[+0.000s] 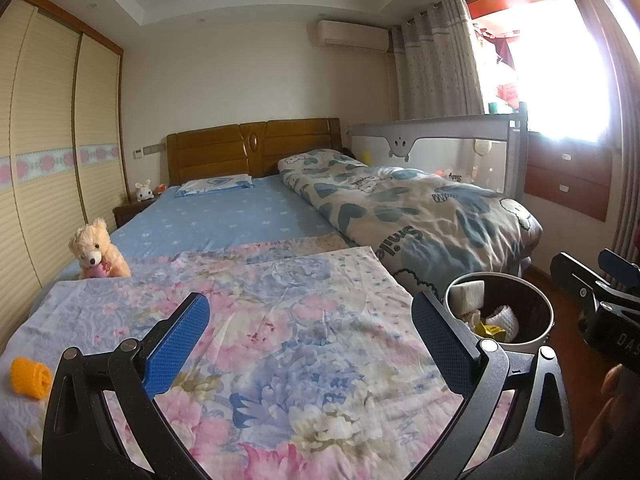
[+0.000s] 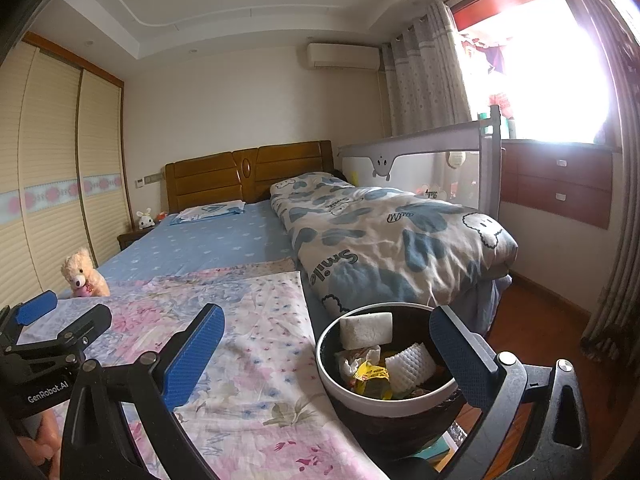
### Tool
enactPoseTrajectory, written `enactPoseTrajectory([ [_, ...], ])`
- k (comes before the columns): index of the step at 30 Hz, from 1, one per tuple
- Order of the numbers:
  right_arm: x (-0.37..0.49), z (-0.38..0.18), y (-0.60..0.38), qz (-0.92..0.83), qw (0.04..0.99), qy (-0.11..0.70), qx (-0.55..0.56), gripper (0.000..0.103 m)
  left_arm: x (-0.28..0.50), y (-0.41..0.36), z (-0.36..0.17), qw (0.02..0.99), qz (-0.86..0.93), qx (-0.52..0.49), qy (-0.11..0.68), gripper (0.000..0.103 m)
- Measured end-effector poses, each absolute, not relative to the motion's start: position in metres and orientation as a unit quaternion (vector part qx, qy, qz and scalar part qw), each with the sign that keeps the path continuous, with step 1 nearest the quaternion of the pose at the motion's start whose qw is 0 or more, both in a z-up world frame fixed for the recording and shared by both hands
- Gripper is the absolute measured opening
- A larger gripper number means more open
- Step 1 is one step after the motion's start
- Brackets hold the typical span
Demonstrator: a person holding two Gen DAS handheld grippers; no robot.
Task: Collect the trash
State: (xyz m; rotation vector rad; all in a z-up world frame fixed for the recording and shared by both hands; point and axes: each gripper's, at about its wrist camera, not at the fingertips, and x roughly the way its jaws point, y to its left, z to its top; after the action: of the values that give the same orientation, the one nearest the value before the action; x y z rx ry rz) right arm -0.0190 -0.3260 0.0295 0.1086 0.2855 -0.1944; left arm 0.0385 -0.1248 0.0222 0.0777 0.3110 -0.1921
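Note:
An orange foam net sleeve point(image 1: 30, 378) lies on the floral sheet point(image 1: 304, 320) at the bed's near left, left of my left gripper point(image 1: 312, 340). That gripper hangs open over the sheet with nothing between its fingers. A dark trash bin with a white rim point(image 2: 360, 400) stands at the bed's right edge. It holds a white foam block point(image 2: 366, 330), a white foam net point(image 2: 412, 364) and a yellow wrapper point(image 2: 372, 376). My right gripper point(image 2: 330, 360) is open just above the bin and holds nothing. The bin point(image 1: 540, 304) also shows in the left wrist view.
A teddy bear point(image 1: 98, 250) sits at the bed's left edge by the wardrobe point(image 1: 44, 152). A rolled quilt point(image 1: 420, 216) fills the right half of the bed, with a bed rail point(image 1: 440, 136) behind it. Red drawers point(image 2: 560, 184) and wood floor point(image 2: 536, 320) lie to the right.

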Motion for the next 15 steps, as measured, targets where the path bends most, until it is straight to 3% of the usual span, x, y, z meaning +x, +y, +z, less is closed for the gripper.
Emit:
enactPoseTrajectory([
  [15,-0.0189,0.03,-0.3256,-0.096,0.984,0.142,0.054,0.103,0.0391,-0.1248,0.0201,0.982,-0.097,0.04,0.157,0.103],
])
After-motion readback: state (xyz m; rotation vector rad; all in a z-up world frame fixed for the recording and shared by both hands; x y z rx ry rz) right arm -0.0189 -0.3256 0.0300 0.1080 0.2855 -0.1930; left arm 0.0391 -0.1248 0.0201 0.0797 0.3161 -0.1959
